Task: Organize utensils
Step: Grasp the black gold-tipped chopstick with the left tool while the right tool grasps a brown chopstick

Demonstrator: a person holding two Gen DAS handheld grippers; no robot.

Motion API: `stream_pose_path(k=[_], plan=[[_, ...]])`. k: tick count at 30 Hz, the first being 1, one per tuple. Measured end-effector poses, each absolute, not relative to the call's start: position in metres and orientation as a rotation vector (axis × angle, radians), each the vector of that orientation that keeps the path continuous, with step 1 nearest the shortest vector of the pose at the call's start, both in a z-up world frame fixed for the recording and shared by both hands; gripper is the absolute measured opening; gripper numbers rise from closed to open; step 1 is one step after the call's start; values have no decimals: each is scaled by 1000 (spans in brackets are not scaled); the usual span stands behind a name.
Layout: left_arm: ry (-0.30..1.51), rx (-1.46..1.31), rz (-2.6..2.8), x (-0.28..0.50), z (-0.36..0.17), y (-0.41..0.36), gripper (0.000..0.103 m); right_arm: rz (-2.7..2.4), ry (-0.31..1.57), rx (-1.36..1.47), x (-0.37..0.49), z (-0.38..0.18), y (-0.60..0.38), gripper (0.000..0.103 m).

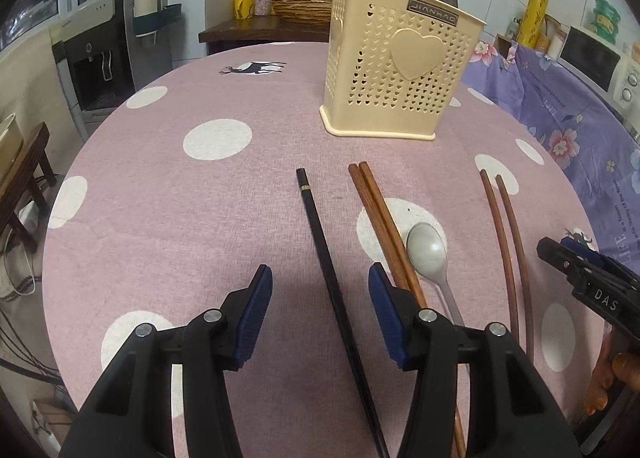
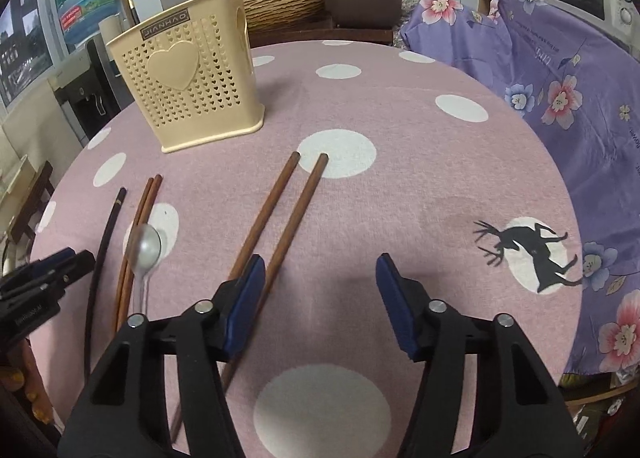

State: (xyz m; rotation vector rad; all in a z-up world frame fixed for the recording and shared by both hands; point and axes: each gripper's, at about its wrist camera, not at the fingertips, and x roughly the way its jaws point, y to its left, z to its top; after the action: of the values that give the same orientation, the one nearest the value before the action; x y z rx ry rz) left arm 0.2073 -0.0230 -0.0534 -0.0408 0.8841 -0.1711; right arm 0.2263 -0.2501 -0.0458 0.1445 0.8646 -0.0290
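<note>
- Left gripper (image 1: 320,300): jaws apart, clamped on nothing; a single black chopstick (image 1: 320,225) lies between them on the pink, white-dotted tabletop (image 1: 180,217).
- Right gripper (image 2: 320,298): jaws apart, empty, beside two reddish-brown round chopsticks (image 2: 280,209).
- The perforated cream plastic utensil holder (image 1: 396,77) stands upright beyond the chopsticks.

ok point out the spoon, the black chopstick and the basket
spoon (image 1: 426,248): left wrist view, on its bowl
black chopstick (image 1: 320,230): left wrist view, mid-shaft
basket (image 2: 188,97): right wrist view, front wall below the heart
</note>
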Motion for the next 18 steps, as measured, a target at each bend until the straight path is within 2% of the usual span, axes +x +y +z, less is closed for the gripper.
stream_pose_path(k=[5,8,14,18], plan=[[892,-42,-145,224,-55,-23,40,-30,908,168,249,-50,-243,43],[911,-61,-141,232,-58,-22,34,-56,932,166,262,-54,-240,41],[913,-27,-122,243,-63,-29,28,-88,964,128,284,-59,-233,25],[919,-22,-116,250,-63,-30,23,-102,959,156,294,-58,-237,21]])
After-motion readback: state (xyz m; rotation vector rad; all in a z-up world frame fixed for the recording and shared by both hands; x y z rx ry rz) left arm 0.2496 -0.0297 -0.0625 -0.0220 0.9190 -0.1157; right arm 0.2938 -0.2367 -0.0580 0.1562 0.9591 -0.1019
